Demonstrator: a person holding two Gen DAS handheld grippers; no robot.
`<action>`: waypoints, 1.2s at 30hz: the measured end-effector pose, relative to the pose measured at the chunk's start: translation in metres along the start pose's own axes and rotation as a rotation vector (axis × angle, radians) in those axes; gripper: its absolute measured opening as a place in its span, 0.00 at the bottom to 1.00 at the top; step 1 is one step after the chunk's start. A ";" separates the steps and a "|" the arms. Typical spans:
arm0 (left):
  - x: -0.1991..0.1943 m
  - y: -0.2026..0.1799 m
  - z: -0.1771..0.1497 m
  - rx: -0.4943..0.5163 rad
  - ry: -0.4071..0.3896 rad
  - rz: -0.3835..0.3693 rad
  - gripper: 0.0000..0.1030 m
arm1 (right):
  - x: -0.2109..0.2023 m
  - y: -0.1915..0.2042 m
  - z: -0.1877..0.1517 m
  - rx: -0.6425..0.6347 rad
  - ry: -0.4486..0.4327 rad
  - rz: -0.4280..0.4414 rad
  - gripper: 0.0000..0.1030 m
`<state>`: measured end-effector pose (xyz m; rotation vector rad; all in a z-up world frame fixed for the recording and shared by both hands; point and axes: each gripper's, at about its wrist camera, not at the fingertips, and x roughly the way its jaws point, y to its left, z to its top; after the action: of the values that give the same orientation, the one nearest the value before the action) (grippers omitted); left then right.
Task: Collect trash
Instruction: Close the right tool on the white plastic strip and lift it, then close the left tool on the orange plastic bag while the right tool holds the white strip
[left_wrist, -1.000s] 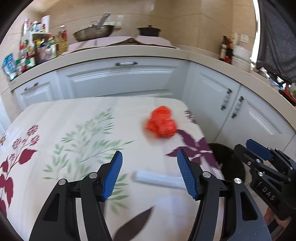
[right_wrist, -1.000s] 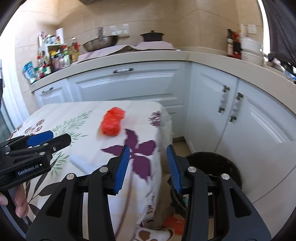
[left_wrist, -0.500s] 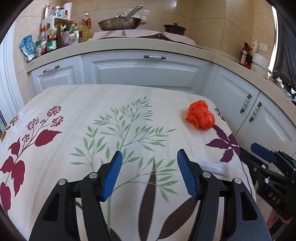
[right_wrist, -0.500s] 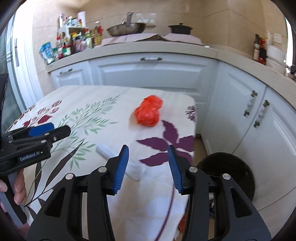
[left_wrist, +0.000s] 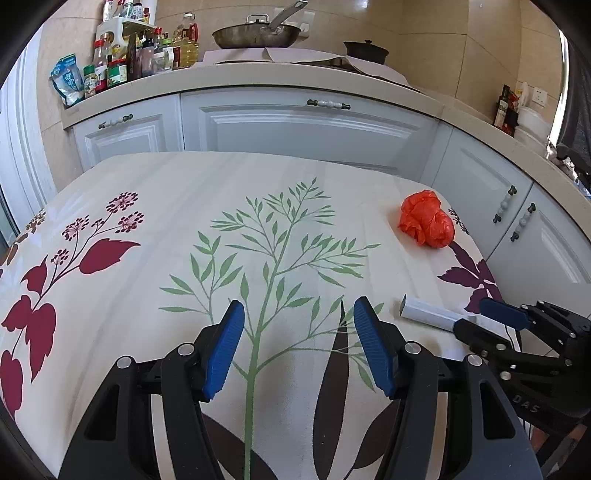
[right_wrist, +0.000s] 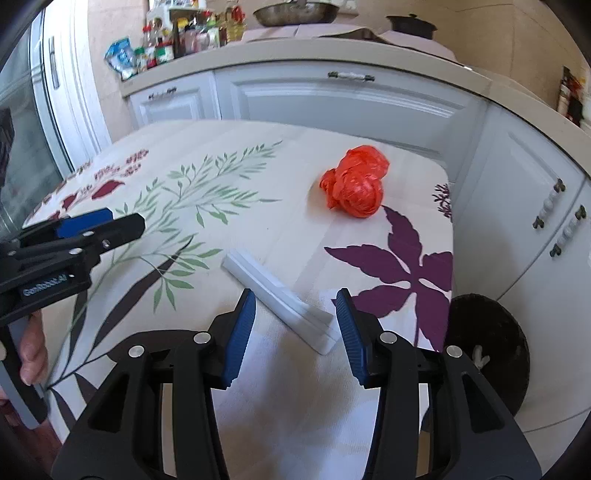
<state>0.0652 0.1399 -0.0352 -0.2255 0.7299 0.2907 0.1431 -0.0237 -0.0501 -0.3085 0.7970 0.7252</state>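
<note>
Right gripper (right_wrist: 295, 317) astride white box (right_wrist: 277, 295), near black bin (right_wrist: 491, 347).

The tabletop (left_wrist: 177, 184) was covered by a cream cloth printed with green sprigs, dark red flowers and purple leaves. A crumpled orange plastic bag (left_wrist: 426, 223) lay on it near the far right corner, beside a purple leaf. A long white box (right_wrist: 279, 299) lay flat nearer the front right edge, set at a slant, well apart from the bag.
</note>
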 end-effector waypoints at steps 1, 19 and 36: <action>0.000 0.000 0.000 0.001 0.001 0.000 0.59 | 0.003 0.001 0.001 -0.005 0.007 0.003 0.43; 0.002 -0.004 0.003 0.003 0.000 -0.009 0.59 | 0.001 0.008 -0.001 -0.020 0.007 0.003 0.16; 0.028 -0.081 0.039 0.072 0.008 -0.139 0.60 | -0.035 -0.059 0.016 0.151 -0.172 -0.148 0.16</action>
<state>0.1362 0.0807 -0.0176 -0.2083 0.7277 0.1310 0.1762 -0.0745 -0.0142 -0.1639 0.6542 0.5411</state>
